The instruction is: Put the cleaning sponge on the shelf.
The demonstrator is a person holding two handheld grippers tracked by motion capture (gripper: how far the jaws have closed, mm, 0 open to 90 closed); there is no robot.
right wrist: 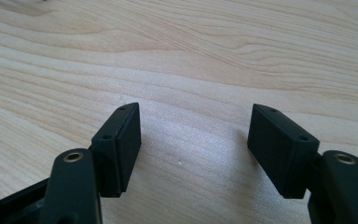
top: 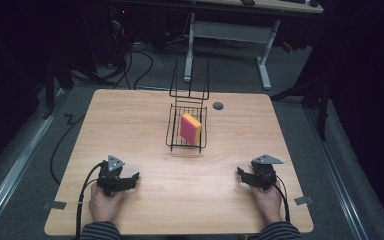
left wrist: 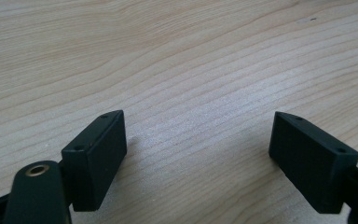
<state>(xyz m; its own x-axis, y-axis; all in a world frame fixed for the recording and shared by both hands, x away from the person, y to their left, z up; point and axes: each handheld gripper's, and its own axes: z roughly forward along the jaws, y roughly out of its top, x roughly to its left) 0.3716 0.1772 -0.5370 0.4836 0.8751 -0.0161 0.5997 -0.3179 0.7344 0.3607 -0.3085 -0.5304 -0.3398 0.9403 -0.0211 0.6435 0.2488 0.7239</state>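
A pink and yellow sponge stands on edge inside a black wire basket at the middle of the wooden table. My left gripper rests near the front left of the table, held by a hand. Its jaws stand wide apart over bare wood in the left gripper view, gripper, with nothing between them. My right gripper rests near the front right. It is open too, gripper, with bare wood between its pads.
A round dark grommet sits in the table behind the basket. Tall wire handles rise from the basket's far side. Beyond the table stand a white desk frame and floor cables.
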